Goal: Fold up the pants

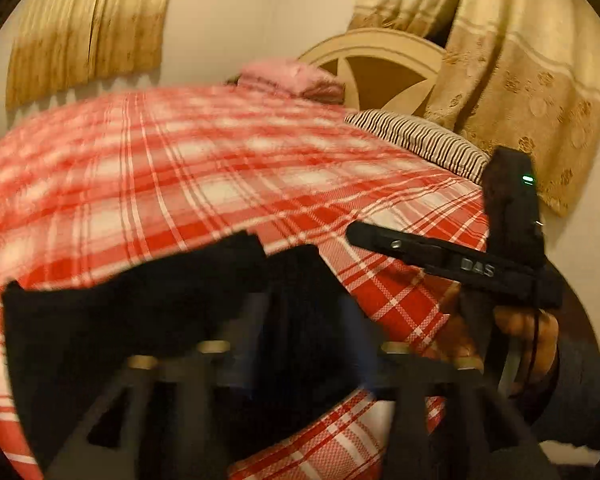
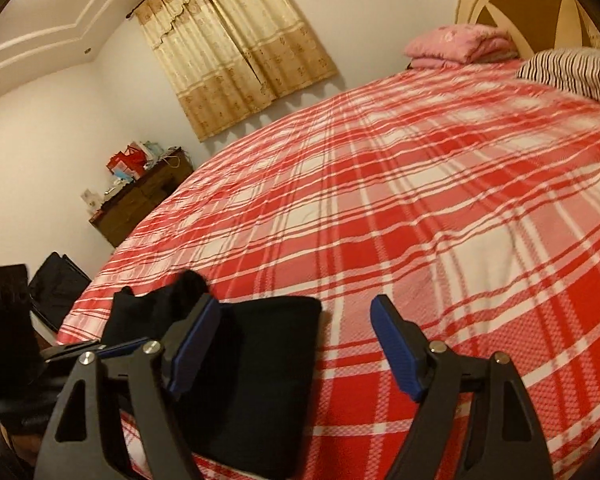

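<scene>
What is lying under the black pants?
Under the black pants lies the red plaid bedsheet, visible all around them. Whether anything else is beneath cannot be seen; the cloth covers it.

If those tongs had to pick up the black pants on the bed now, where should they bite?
Probably the rounded folded edge of the black pants, on the side facing the open right tongs. The bundle lies flat and thick on the checked bedspread, so sliding one finger under that edge from the right looks easiest.
</scene>
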Tool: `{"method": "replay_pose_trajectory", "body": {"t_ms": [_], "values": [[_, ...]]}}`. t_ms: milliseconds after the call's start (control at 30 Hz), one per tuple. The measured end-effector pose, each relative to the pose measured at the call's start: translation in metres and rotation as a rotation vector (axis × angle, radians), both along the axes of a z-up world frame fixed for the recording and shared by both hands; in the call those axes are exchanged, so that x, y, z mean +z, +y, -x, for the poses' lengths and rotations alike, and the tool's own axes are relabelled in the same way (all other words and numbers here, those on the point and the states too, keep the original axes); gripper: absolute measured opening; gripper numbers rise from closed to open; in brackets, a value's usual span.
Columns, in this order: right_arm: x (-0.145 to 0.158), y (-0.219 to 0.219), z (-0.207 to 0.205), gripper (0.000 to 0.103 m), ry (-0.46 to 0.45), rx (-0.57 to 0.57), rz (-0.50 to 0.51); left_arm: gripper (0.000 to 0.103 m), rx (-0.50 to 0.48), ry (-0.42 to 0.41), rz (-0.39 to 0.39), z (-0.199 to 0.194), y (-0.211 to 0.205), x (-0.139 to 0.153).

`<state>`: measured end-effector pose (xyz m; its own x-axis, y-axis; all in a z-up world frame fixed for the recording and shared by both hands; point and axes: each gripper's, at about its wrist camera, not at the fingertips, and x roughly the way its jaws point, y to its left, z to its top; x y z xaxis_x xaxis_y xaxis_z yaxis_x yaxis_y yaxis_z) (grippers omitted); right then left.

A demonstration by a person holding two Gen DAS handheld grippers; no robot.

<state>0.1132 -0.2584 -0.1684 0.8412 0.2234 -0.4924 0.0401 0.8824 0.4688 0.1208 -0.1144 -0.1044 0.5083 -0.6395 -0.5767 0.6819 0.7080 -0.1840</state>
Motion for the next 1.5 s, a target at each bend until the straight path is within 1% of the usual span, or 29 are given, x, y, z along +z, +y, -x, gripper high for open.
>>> {"method": "replay_pose_trajectory", "body": {"t_ms": [33, 67, 100, 133, 200, 267, 300, 333, 400, 467, 533, 600, 633, 667, 700, 767, 833, 900, 1000, 1133, 1200, 1333, 1400, 1500], "values": [[0.000, 0.000, 0.000, 0.081, -0.001, 0.009, -0.016, 0.081, 0.013, -0.034, -0.003, 0.003, 0.000, 0.004], [0.000, 0.000, 0.000, 0.081, -0.004, 0.023, -0.036, 0.082, 0.029, -0.088, -0.004, 0.011, 0.005, 0.010], [0.000, 0.001, 0.000, 0.081, -0.008, 0.040, -0.054, 0.082, 0.035, -0.115, -0.007, 0.014, 0.008, 0.012], [0.001, 0.003, 0.000, 0.081, -0.010, 0.059, -0.073, 0.082, 0.043, -0.131, -0.011, 0.016, 0.012, 0.014], [0.000, 0.008, -0.003, 0.081, -0.001, 0.099, -0.099, 0.082, 0.103, -0.148, -0.034, 0.014, 0.025, 0.014], [0.000, 0.021, -0.006, 0.081, 0.010, 0.156, -0.088, 0.082, 0.173, -0.166, -0.060, 0.010, 0.040, 0.010], [0.001, 0.029, -0.007, 0.081, 0.013, 0.178, -0.074, 0.082, 0.228, -0.175, -0.077, 0.007, 0.051, 0.005], [0.001, 0.036, -0.010, 0.081, 0.027, 0.201, -0.054, 0.082, 0.281, -0.169, -0.091, 0.002, 0.062, 0.000], [-0.003, 0.049, -0.016, 0.081, 0.072, 0.213, -0.029, 0.082, 0.352, -0.127, -0.105, -0.009, 0.078, -0.011], [-0.010, 0.057, -0.023, 0.080, 0.108, 0.250, -0.059, 0.082, 0.425, -0.068, -0.091, -0.020, 0.100, -0.021], [-0.015, 0.066, -0.030, 0.073, 0.141, 0.278, -0.064, 0.082, 0.464, -0.024, -0.049, -0.027, 0.116, -0.028], [-0.019, 0.076, -0.035, 0.047, 0.167, 0.313, -0.061, 0.082, 0.495, 0.017, -0.011, -0.033, 0.129, -0.035], [-0.020, 0.081, -0.035, 0.038, 0.173, 0.318, -0.042, 0.082, 0.503, 0.022, -0.005, -0.035, 0.131, -0.036], [-0.019, 0.083, -0.034, 0.024, 0.168, 0.312, -0.021, 0.082, 0.512, 0.025, -0.002, -0.037, 0.133, -0.039], [-0.016, 0.084, -0.030, 0.019, 0.151, 0.308, -0.007, 0.082, 0.519, 0.029, -0.002, -0.038, 0.134, -0.041], [-0.006, 0.081, -0.020, 0.017, 0.105, 0.298, -0.009, 0.082, 0.518, 0.036, 0.002, -0.038, 0.135, -0.044], [0.006, 0.077, -0.008, 0.017, 0.063, 0.278, 0.018, 0.082, 0.513, 0.043, 0.005, -0.037, 0.134, -0.046], [0.013, 0.071, 0.001, 0.017, 0.048, 0.254, 0.045, 0.082, 0.504, 0.050, 0.005, -0.037, 0.130, -0.050], [0.008, 0.053, 0.002, 0.017, 0.088, 0.216, 0.031, 0.082, 0.496, 0.065, -0.012, -0.035, 0.128, -0.058], [-0.023, 0.038, -0.012, 0.017, 0.200, 0.170, 0.001, 0.082, 0.491, 0.078, -0.056, -0.039, 0.121, -0.069], [-0.023, 0.034, -0.011, 0.017, 0.206, 0.166, 0.000, 0.082, 0.490, 0.079, -0.052, -0.038, 0.122, -0.069], [-0.011, 0.036, -0.001, 0.017, 0.182, 0.167, 0.016, 0.082, 0.494, 0.059, -0.055, -0.037, 0.123, -0.063], [-0.012, 0.036, 0.001, 0.017, 0.188, 0.157, 0.034, 0.083, 0.492, 0.050, -0.062, -0.036, 0.121, -0.062], [-0.019, 0.030, 0.001, 0.017, 0.211, 0.138, 0.029, 0.083, 0.490, 0.056, -0.069, -0.040, 0.119, -0.065]]}}
